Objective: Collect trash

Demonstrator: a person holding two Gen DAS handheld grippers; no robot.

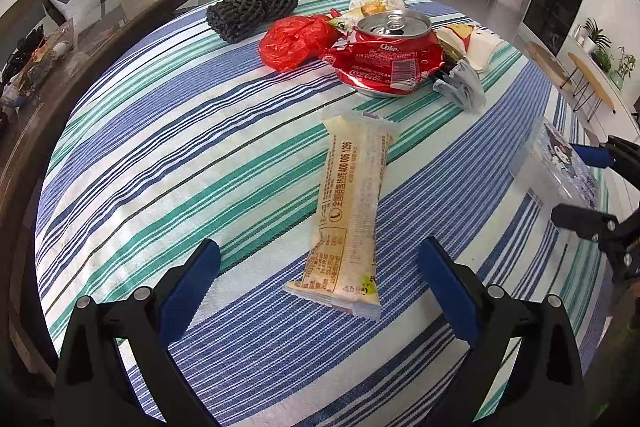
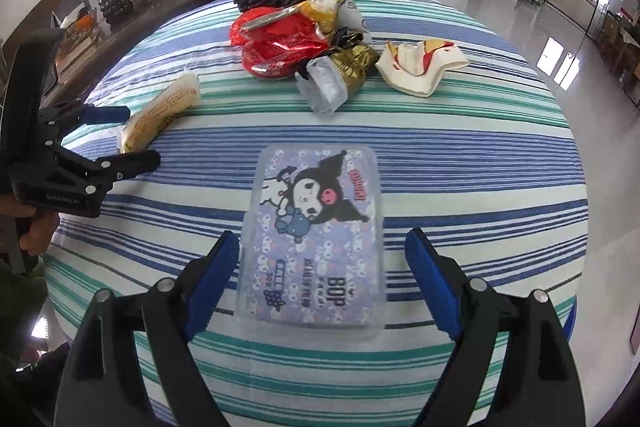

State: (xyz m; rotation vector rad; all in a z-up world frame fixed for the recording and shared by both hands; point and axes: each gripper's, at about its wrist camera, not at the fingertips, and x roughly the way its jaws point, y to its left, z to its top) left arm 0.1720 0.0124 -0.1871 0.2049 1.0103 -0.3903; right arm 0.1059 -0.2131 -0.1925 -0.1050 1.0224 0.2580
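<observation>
Striped tablecloth strewn with trash. Left gripper spread wide, empty, straddling a cream wrapper, likely lined up to grab it. Right gripper likewise open and empty around a cartoon-printed plastic box. Crushed cola can heaped beyond with other litter

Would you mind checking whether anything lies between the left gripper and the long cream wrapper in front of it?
Nothing visible does. The left gripper is open, and the cream wrapper lies alone on the striped cloth, its near end already between the fingers. The crushed can sits beyond it.
</observation>
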